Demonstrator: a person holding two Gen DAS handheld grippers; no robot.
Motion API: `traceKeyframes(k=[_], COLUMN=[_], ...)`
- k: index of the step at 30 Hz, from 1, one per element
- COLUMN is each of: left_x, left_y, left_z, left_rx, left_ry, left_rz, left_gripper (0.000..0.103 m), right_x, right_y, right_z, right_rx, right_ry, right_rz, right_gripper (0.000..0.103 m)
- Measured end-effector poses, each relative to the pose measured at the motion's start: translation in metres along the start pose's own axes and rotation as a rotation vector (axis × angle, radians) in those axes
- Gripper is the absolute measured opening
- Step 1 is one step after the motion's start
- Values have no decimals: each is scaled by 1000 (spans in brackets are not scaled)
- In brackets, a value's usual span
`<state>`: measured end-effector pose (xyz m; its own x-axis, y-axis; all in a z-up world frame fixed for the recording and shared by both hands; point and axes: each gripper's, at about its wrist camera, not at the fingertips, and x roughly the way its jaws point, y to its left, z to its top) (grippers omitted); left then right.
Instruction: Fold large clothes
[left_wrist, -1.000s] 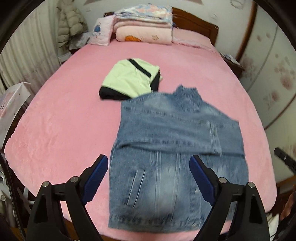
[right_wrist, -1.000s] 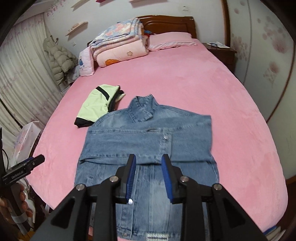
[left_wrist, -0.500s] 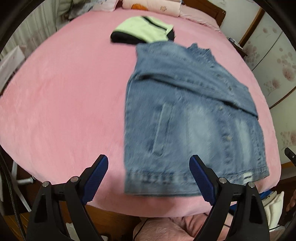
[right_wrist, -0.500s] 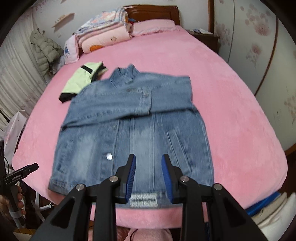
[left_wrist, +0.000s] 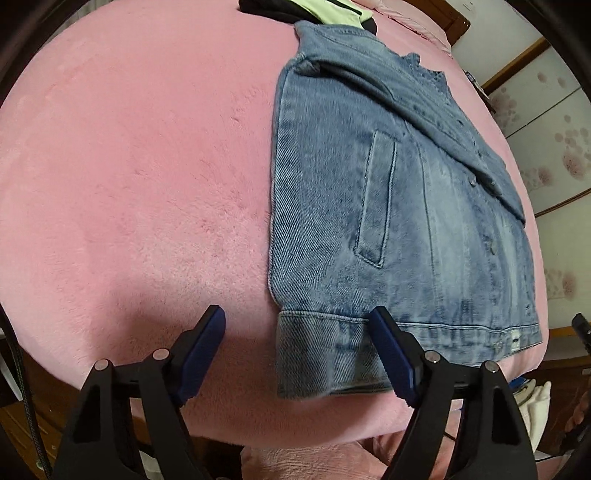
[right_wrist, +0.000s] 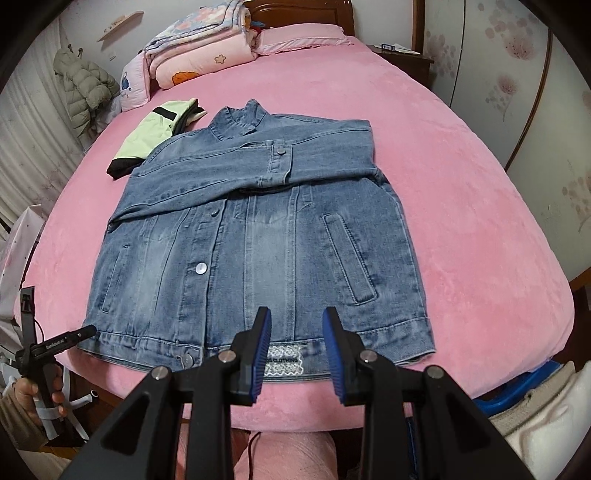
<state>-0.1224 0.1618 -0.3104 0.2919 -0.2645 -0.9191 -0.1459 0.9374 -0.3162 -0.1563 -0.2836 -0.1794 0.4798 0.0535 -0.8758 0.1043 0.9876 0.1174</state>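
A blue denim jacket (right_wrist: 266, 225) lies flat on the pink bed, collar far, hem near, both sleeves folded across its chest. In the left wrist view the jacket (left_wrist: 388, 206) fills the right half. My left gripper (left_wrist: 297, 354) is open wide, its jaws straddling the jacket's near-left hem corner just above it. My right gripper (right_wrist: 297, 350) is open, jaws partly apart, empty, over the middle of the hem by a white label (right_wrist: 284, 363). The left gripper also shows at the left edge of the right wrist view (right_wrist: 62, 341).
A folded pale-green and black garment (right_wrist: 159, 129) lies beyond the jacket's left shoulder. Stacked quilts and pillows (right_wrist: 207, 51) sit at the headboard. The pink bed (left_wrist: 129, 166) is bare left of the jacket. Its near edge drops off just below the hem.
Both grippers have dropped and pulled back toward the near edge of the bed, ending at the jacket's hem. The right jaws have opened a little wider. The jacket has not moved.
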Motion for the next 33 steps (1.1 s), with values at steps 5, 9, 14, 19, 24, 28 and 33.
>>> traceKeyframes(k=[5, 9, 14, 19, 24, 28, 33], left_x=[8, 7, -1, 0, 5, 9, 15], left_y=[-12, -37, -50, -62, -63, -60, -53], left_z=[1, 4, 10, 11, 14, 15, 17], left_rx=[16, 87, 131, 183, 178, 158, 122], left_ry=[10, 18, 21, 30, 60, 76, 98], left_rz=[-16, 43, 83, 136, 145, 125, 104], left_gripper=[57, 31, 15, 15, 15, 15, 17], right_x=[6, 10, 22, 38, 56, 69, 81], right_y=[-11, -26, -55, -94, -123, -137, -147], right_z=[-2, -6, -19, -41, -55, -59, -60], right_rx=[31, 84, 179, 326, 438, 498, 564], right_ry=[15, 22, 81, 127, 148, 158, 136], right_rz=[-14, -15, -17, -9, -19, -5, 43], right_gripper=[29, 29, 29, 35, 35, 35, 36])
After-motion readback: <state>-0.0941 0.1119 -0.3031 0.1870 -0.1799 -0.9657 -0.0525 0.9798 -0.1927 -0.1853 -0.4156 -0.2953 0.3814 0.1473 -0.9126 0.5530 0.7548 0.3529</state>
